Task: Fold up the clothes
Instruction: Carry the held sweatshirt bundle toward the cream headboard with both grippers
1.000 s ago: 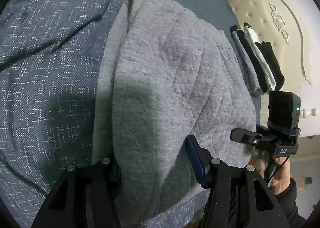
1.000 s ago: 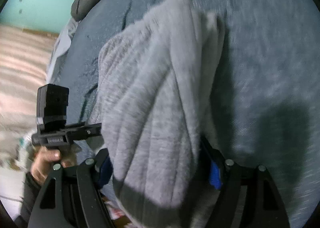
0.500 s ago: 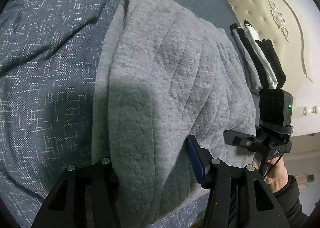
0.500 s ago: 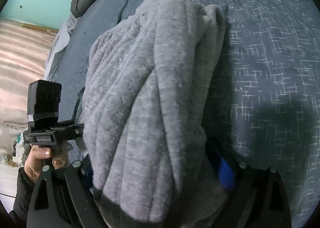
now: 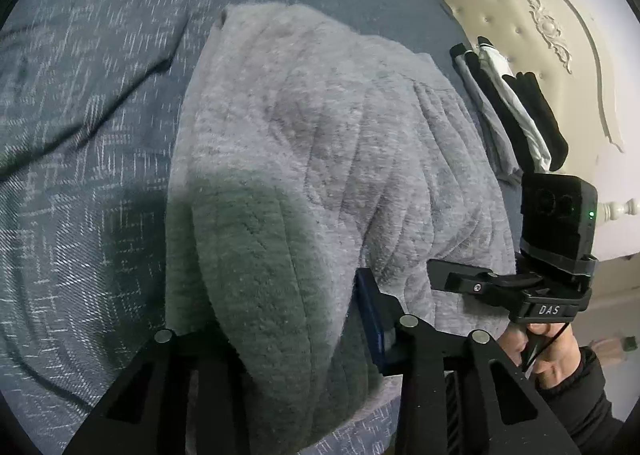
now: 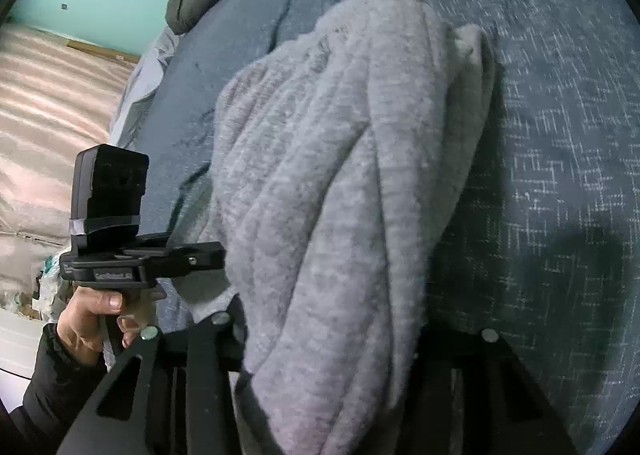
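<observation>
A: Left gripper (image 5: 280, 339): jaws have just been closing, near edge of the grey garment (image 5: 320, 159) bunched between them. Looks clamped on it.

B: Right gripper (image 6: 332, 335): same, jaws just narrowed, thick roll of fabric fills the gap. I read it as gripping the other near corner.

A: Garment lies ahead of both claws on the blue bedspread (image 5: 80, 135), long axis running away from them toward the far edge. Near end is lifted, far end on the bed.

B: So the coming fold likely goes forward along that axis, near end over far end. Both hands sit side by side on the near edge, neither closer. Right hand (image 5: 536, 347) shows in the left view, left hand (image 6: 92, 315) in the right view.

A: Versus 1 s ago: both jaws stood wider with cloth loose between them. Fabric now humps higher between the fingers. Hands hardly shifted.

B: Folded stack (image 5: 512, 111) by the headboard (image 5: 560, 15), well clear of the garment.
</observation>
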Demonstrator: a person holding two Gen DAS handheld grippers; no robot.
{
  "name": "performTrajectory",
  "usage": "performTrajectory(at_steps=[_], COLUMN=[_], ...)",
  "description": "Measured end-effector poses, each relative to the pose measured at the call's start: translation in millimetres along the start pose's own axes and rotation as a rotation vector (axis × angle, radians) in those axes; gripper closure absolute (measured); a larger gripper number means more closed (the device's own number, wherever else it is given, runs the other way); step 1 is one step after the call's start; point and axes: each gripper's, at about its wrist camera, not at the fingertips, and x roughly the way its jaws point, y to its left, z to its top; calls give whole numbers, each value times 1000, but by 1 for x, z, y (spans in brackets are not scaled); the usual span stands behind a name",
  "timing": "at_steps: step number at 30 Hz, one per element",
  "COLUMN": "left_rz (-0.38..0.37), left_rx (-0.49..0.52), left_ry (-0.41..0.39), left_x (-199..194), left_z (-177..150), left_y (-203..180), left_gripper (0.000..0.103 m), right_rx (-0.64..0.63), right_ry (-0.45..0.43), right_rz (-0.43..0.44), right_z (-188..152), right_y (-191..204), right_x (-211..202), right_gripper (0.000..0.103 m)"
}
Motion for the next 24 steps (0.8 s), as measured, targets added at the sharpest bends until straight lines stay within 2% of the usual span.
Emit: performTrajectory(at_steps=[11,19,24], left_rz=[1,-5,-4], left_rx=[53,129,179], left_ry=[-66,-105,-126], left_x=[-38,-60,-64], left_z=[18,38,53], left_y=[-45,-100,-144], left_gripper=[66,65,65], right_rx=[-92,-148,-174], right_ry=[-75,-147,-192], right_rz=[22,15,-9], right_z=[8,23,29], right_y=[42,53,42], right_x=[-43,-102,-149], right_gripper=[63,63,63])
